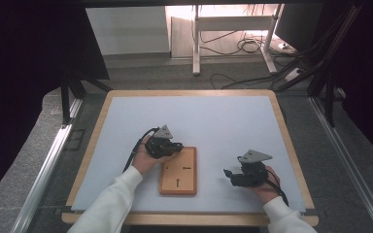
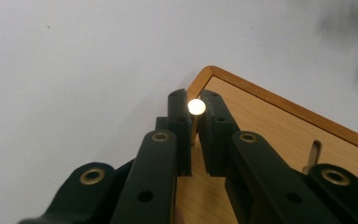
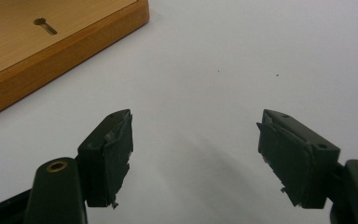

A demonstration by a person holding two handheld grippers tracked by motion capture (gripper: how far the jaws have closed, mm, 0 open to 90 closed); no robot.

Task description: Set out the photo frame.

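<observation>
A wooden board [image 1: 178, 171] lies on the white table, near the front. My left gripper [image 1: 174, 148] is at the board's far left corner. In the left gripper view the left gripper [image 2: 196, 112] is shut on a small metal pin [image 2: 196, 107] with a shiny round head, standing upright by the corner of the board [image 2: 270, 126]. A second pin [image 2: 313, 154] stands in the board further in. My right gripper [image 1: 229, 175] rests to the right of the board, and in its own view my right gripper [image 3: 193, 140] stands open over bare table with nothing between the fingers.
The board [image 3: 51, 51] shows a small dark slot mark [image 3: 45, 26] in the right gripper view. The white mat [image 1: 213, 121] has a wooden rim. Beyond the table are a floor with cables [image 1: 243, 48] and metal desk legs.
</observation>
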